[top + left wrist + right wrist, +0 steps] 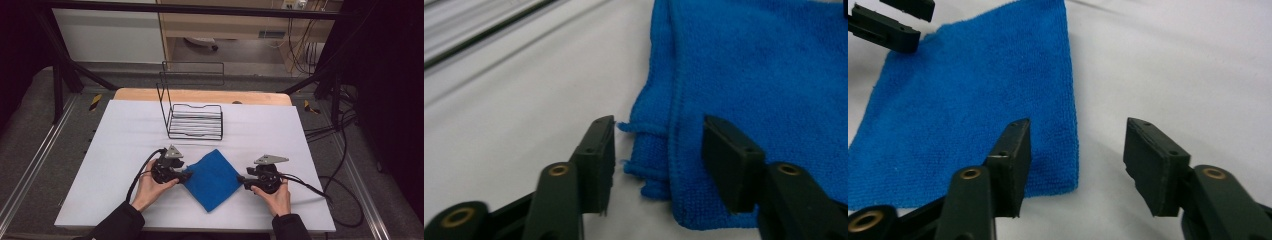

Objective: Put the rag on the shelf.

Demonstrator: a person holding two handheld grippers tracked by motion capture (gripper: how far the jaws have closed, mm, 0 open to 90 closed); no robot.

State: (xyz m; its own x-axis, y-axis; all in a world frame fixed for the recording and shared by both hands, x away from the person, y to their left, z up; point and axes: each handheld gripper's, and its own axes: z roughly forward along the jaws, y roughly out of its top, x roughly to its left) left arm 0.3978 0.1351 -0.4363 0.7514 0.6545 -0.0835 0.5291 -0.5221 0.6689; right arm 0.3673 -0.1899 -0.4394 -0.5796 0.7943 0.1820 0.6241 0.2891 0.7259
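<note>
Cropped and blurred regions
Blue cloth (749, 75) cut off at top and right edges; table cover (499, 90) blurred at upper left.

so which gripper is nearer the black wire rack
Left. The left gripper sits nearly straight in front of the black wire rack; the right gripper sits farther off, toward the table's right.

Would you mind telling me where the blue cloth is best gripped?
Probably at its two side corners. The cloth lies flat like a diamond, so the left gripper can come in low from the left, where the layered edges meet, and the right gripper from the right.
</note>
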